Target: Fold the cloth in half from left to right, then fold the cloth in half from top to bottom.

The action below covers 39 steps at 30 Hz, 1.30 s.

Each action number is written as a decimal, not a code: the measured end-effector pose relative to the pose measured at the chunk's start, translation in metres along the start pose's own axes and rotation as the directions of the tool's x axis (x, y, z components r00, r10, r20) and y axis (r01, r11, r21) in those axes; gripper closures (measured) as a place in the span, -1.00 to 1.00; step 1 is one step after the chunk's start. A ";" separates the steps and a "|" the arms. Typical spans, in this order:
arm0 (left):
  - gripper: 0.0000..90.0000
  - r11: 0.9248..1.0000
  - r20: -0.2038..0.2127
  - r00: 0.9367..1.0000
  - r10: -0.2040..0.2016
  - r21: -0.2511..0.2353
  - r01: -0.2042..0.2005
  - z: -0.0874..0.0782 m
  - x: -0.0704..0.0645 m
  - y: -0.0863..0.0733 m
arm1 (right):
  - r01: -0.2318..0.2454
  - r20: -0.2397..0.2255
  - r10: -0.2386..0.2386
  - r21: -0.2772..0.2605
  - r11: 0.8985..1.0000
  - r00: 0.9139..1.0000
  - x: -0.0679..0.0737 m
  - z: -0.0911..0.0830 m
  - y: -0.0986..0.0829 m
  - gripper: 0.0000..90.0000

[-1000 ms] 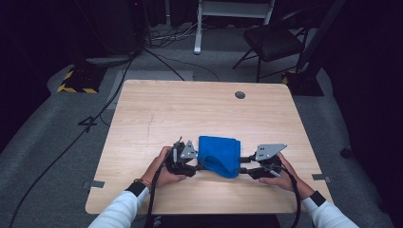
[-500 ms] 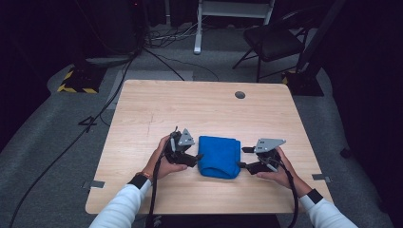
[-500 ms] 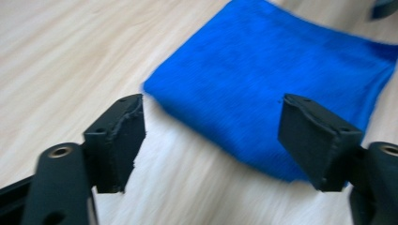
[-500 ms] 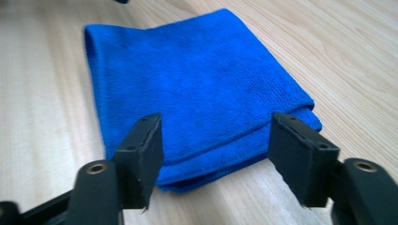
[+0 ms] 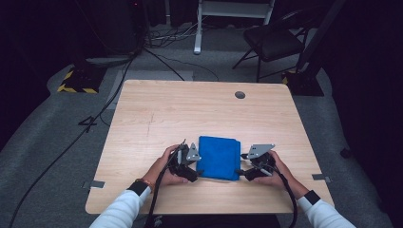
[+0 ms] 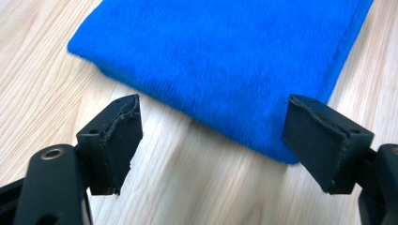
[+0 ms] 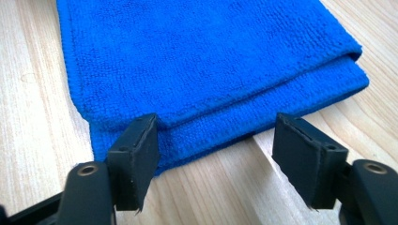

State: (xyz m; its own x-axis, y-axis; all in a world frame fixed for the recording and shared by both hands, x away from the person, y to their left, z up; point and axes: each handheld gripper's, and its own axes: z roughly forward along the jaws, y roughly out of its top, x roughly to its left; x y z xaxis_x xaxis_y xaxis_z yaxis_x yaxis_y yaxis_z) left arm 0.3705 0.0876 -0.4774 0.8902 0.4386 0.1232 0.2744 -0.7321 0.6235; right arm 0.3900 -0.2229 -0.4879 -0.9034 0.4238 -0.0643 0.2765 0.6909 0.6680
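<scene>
A folded blue cloth point(image 5: 219, 157) lies flat on the wooden table point(image 5: 190, 109), near its front edge. My left gripper point(image 5: 196, 174) rests at the cloth's left near corner, open, with nothing between its jaws. In the left gripper view the blue cloth point(image 6: 225, 56) lies just beyond the left gripper point(image 6: 211, 145). My right gripper point(image 5: 240, 172) sits at the cloth's right near corner, also open. The right gripper view has the folded layers of the blue cloth point(image 7: 206, 65) just ahead of the right gripper point(image 7: 216, 159), whose left jaw reaches the cloth's edge.
A round grommet hole point(image 5: 240, 94) is set near the table's far edge. Beyond the table stand a black chair point(image 5: 273, 40), a white frame point(image 5: 228, 14) and cables on the grey floor. A hazard-striped block point(image 5: 76, 80) lies at far left.
The cloth went from a bunched heap to a flat folded rectangle. Both grippers let go of it and drew back toward the table's near edge.
</scene>
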 end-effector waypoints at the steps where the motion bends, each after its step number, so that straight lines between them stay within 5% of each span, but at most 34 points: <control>1: -0.55 1.000 -0.001 1.000 -0.010 -0.007 0.010 -0.002 0.001 -0.002 | 0.000 0.003 0.000 -0.002 1.000 1.000 0.000 -0.001 0.000 -0.30; 12: -0.60 0.997 -0.048 0.996 -0.070 0.008 0.071 -0.029 0.011 -0.035 | -0.033 0.032 0.035 -0.066 0.997 0.999 -0.006 -0.032 -0.013 -0.33; 19: -0.61 0.994 -0.079 0.992 -0.098 0.032 0.101 -0.040 0.014 -0.060 | -0.070 0.119 0.080 -0.082 0.994 0.990 -0.020 -0.059 -0.042 -0.34; 24: -0.61 0.991 -0.101 0.987 -0.126 0.031 0.130 -0.050 0.013 -0.077 | -0.137 0.191 0.152 -0.090 0.986 0.970 -0.034 -0.083 -0.075 -0.34; 30: -0.61 0.986 -0.134 0.978 -0.163 0.025 0.168 -0.063 0.017 -0.095 | -0.184 0.219 0.204 -0.107 0.977 0.954 -0.037 -0.100 -0.099 -0.35; 39: -0.61 0.975 -0.182 0.959 -0.216 0.019 0.223 -0.075 0.025 -0.118 | -0.269 0.261 0.295 -0.131 0.954 0.919 -0.040 -0.120 -0.134 -0.41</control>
State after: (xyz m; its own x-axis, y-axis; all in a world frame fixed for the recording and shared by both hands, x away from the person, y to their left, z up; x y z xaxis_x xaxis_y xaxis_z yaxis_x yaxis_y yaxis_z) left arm 0.3327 0.2243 -0.4900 0.7287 0.6735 0.1239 0.4727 -0.6256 0.6206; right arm 0.3498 -0.4029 -0.4856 -0.6633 0.7462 -0.0562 0.4637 0.4687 0.7519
